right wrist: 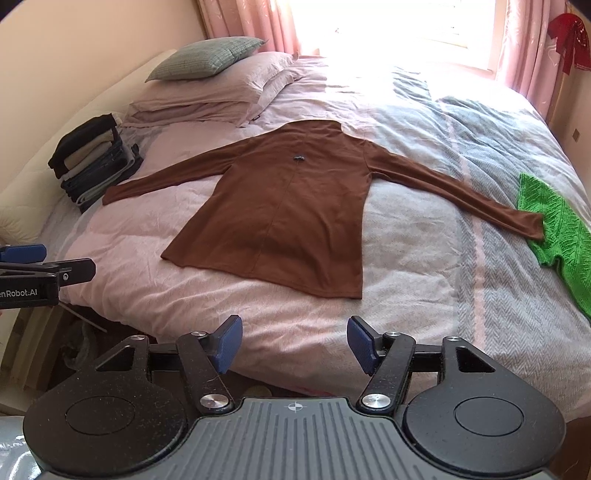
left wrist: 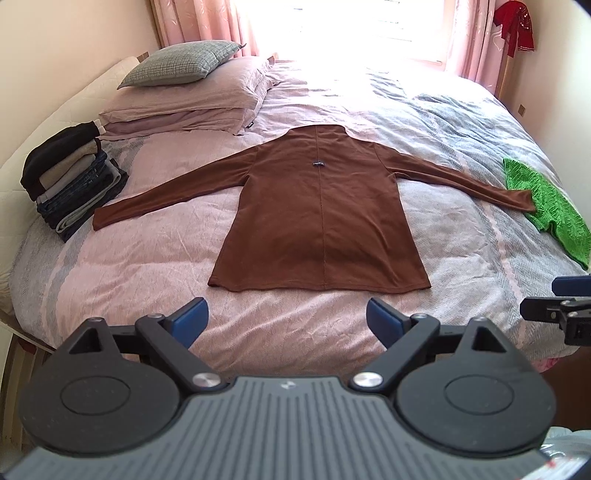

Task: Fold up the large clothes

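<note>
A brown long-sleeved top (left wrist: 317,218) (right wrist: 284,218) lies flat on the bed, sleeves spread out to both sides, hem toward me. Its right cuff rests on a green knitted garment (left wrist: 550,206) (right wrist: 561,232). My left gripper (left wrist: 286,319) hovers open just short of the hem, nothing between its blue pads. My right gripper (right wrist: 294,341) is open too, near the bed's front edge below the hem's right part. Each gripper's tip shows at the edge of the other's view.
A stack of folded clothes (left wrist: 70,177) (right wrist: 92,158) sits at the left of the bed (left wrist: 122,258), close to the left cuff. Pillows (left wrist: 192,96) (right wrist: 218,85) lie at the back left. Curtains and a bright window are behind; a red cloth (left wrist: 515,26) hangs at top right.
</note>
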`<state>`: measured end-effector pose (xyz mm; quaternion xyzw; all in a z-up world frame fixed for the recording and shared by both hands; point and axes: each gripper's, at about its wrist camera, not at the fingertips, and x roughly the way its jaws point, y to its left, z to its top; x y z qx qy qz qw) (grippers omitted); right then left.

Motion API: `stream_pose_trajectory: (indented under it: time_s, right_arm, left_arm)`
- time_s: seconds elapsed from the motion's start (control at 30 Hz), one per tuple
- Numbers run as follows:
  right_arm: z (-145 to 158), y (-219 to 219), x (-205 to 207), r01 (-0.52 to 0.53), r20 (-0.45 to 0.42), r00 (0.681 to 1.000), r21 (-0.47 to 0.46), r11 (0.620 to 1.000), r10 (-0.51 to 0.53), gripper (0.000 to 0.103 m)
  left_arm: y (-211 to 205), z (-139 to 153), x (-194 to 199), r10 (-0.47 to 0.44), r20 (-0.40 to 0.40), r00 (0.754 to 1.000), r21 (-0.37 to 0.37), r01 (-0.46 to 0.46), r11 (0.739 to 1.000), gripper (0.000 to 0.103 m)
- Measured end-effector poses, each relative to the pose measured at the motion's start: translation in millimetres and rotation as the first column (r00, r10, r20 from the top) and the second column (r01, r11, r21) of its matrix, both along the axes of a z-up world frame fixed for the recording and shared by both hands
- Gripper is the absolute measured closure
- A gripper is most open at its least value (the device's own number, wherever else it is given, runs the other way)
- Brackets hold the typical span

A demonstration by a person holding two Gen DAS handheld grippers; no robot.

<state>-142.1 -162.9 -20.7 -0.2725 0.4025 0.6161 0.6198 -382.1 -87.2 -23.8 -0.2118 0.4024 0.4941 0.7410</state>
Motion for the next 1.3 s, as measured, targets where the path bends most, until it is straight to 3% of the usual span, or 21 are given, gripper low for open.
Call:
stream_pose_trajectory:
  time_s: [0.37,0.67,0.83,0.93,1.1,1.2,1.3]
  right_arm:
    - [-3.1,5.9,7.1,0.010,-0.009,1.000,-0.003,1.000,-0.010,0.041]
    - [-14.5,48.8,9.4,0.012,-0.011,1.000,-0.022,1.000,-0.013,0.041]
    - [-24.8,96.7,15.1,0.051,-0.006,0.999,-0.009,0.999,-0.051,0.041]
    - [-32.2,133.0,27.7,0.110,-0.024,0.994,0.050,0.993,-0.109,0.041]
    - [-60.3,210.0,50.1,0.214,-0.066,0.976,0.081,0.973,-0.209,0.041]
    - [-80.7,259.4,63.6,0.289,-0.084,0.955,0.064,0.955,-0.283,0.041]
    - [-107.0,302.8,75.4,0.361,-0.096,0.929,0.023,0.932,-0.358,0.041]
  left_arm:
    - [0.0,-2.3,7.8,0.006,0.000,1.000,0.001,-0.006,1.000,0.010]
    - [34.0,-11.3,5.8,0.017,0.005,1.000,-0.009,-0.017,1.000,0.009]
    - [92.5,-22.3,-16.9,0.069,0.124,0.990,-0.064,-0.062,0.996,0.009]
    - [148.6,-36.8,-41.4,0.135,0.195,0.972,-0.100,-0.117,0.988,0.009]
    - [250.1,-75.2,-86.3,0.279,0.219,0.935,-0.104,-0.262,0.959,0.010]
    - [318.2,-113.2,-123.0,0.370,0.269,0.889,-0.153,-0.340,0.928,0.013]
    - [381.8,-157.6,-163.4,0.471,0.334,0.816,-0.188,-0.432,0.882,0.018]
